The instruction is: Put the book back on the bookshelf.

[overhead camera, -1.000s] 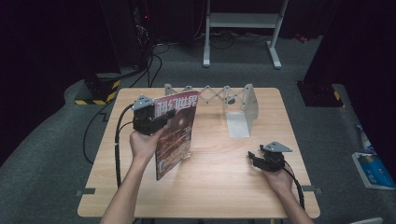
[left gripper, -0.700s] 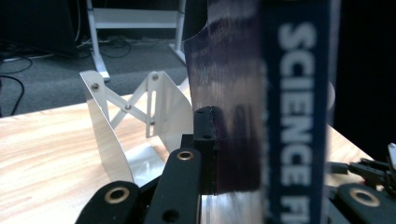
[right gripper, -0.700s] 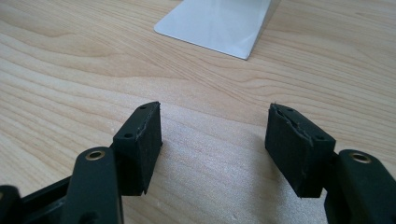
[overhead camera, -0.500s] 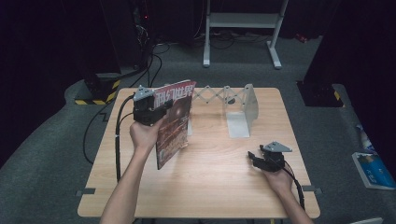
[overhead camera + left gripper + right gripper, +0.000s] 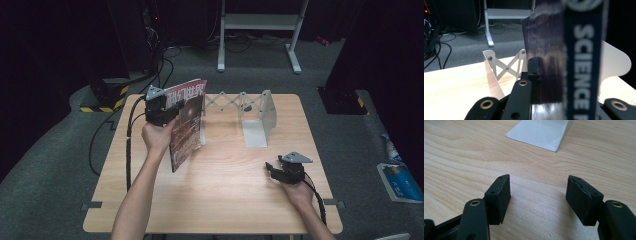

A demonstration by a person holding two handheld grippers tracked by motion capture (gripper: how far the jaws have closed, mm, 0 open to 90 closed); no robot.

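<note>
Left gripper (image 5: 167, 111) clamping magazine (image 5: 186, 122), wooden table (image 5: 215, 195), grey carpet (image 5: 60, 165), seemingly dark room

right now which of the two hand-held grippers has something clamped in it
The left hand-held gripper: its jaws are shut on the upright magazine beside the white folding rack. The right hand-held gripper rests open on the table, holding nothing.

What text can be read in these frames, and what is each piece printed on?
"SCIENCE" then "F", cut off: white letters down the magazine spine strip, left gripper view.
Large Chinese title on the magazine cover top: too blurred to read.
Blue packet on the floor: print too small.
</note>
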